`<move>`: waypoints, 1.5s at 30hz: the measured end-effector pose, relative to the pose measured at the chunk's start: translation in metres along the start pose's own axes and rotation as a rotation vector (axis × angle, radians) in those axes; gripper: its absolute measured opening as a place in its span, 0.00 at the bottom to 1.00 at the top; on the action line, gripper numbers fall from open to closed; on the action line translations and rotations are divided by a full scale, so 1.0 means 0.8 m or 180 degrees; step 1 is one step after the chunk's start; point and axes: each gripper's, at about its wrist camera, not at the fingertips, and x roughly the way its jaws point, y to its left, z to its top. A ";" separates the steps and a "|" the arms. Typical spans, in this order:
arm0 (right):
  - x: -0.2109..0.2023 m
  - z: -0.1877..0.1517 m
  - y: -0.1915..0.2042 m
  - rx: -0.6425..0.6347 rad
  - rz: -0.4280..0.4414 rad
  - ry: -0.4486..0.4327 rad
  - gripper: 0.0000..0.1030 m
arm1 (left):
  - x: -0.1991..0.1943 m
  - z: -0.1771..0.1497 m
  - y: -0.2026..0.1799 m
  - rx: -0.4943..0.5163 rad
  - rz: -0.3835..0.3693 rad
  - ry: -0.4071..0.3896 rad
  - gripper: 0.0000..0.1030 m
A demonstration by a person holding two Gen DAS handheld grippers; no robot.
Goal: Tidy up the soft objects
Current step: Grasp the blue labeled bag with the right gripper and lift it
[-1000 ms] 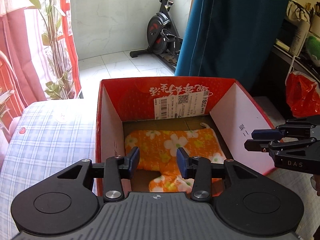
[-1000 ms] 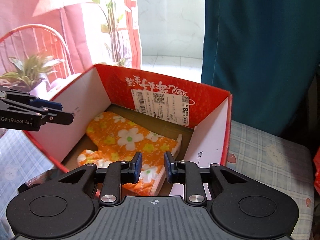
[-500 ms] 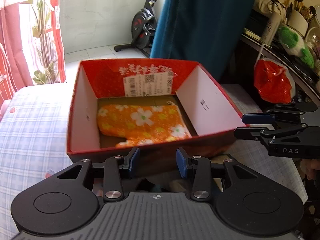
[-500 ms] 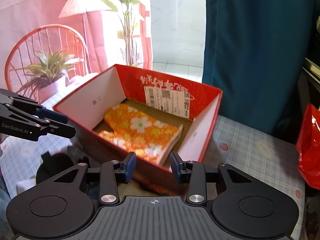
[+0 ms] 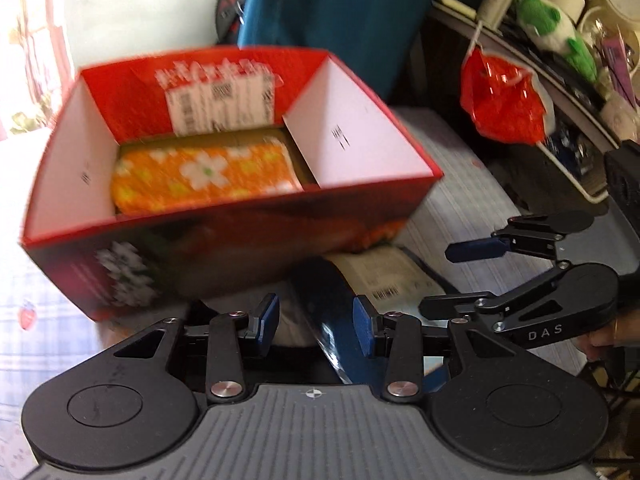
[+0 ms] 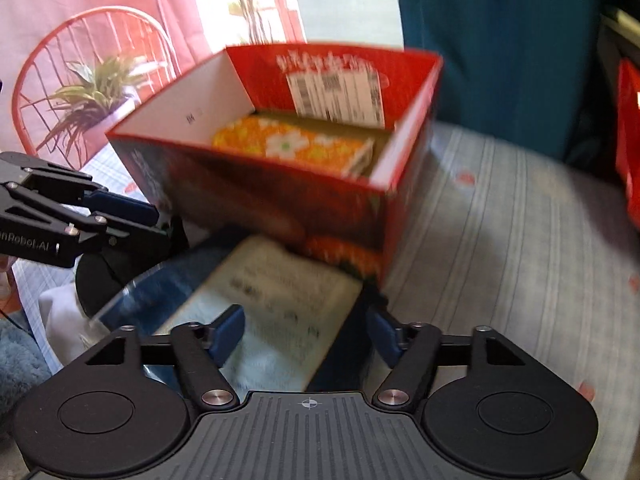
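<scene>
A red cardboard box (image 5: pixel 224 236) (image 6: pixel 280 208) stands on a checked cloth and holds an orange flowered mitt (image 5: pixel 204 178) (image 6: pixel 292 148). In front of the box lies a clear-wrapped dark packet with a pale label (image 5: pixel 384 276) (image 6: pixel 276 300). My left gripper (image 5: pixel 314 322) is open and empty, just above the packet's near end. My right gripper (image 6: pixel 302 332) is open wide, its jaws on either side of the packet's label. Each gripper also shows in the other view: the right gripper (image 5: pixel 476 276) and the left gripper (image 6: pixel 124 216).
A red plastic bag (image 5: pixel 500 100) hangs at the right by a cluttered shelf with a green plush toy (image 5: pixel 548 28). A teal curtain (image 6: pixel 500 40) hangs behind the box. A potted plant (image 6: pixel 92 92) and a red wire chair stand at the left. A blue fluffy fabric (image 6: pixel 20 364) lies at lower left.
Both grippers have drawn back from the box and come down toward the packet in front of it. The right gripper has opened wider. The mitt stays in the box.
</scene>
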 end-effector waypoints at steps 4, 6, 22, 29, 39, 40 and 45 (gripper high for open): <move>0.012 -0.014 -0.012 0.0232 0.0047 0.0103 0.80 | 0.017 -0.007 -0.004 0.0012 -0.0093 0.0146 0.42; 0.017 -0.019 -0.018 0.0378 0.0080 0.0134 0.87 | 0.025 -0.011 -0.005 -0.0013 -0.0134 0.0194 0.43; 0.034 -0.025 -0.011 0.0505 0.0213 0.0170 0.67 | 0.060 -0.019 0.002 -0.0176 -0.0292 0.0279 0.39; 0.008 -0.013 0.003 0.0205 0.0172 0.0041 0.47 | 0.039 -0.014 0.004 -0.0050 -0.0292 0.0177 0.35; -0.059 0.017 0.036 -0.0073 0.0264 -0.0315 0.46 | -0.035 -0.001 0.014 0.0036 -0.0444 -0.0185 0.35; -0.067 0.023 0.039 -0.0108 0.0279 -0.0361 0.46 | -0.043 0.002 0.015 0.0026 -0.0453 -0.0234 0.35; -0.092 0.058 0.053 -0.0298 0.0293 -0.0581 0.46 | -0.079 0.021 0.022 0.0023 -0.0415 -0.0514 0.35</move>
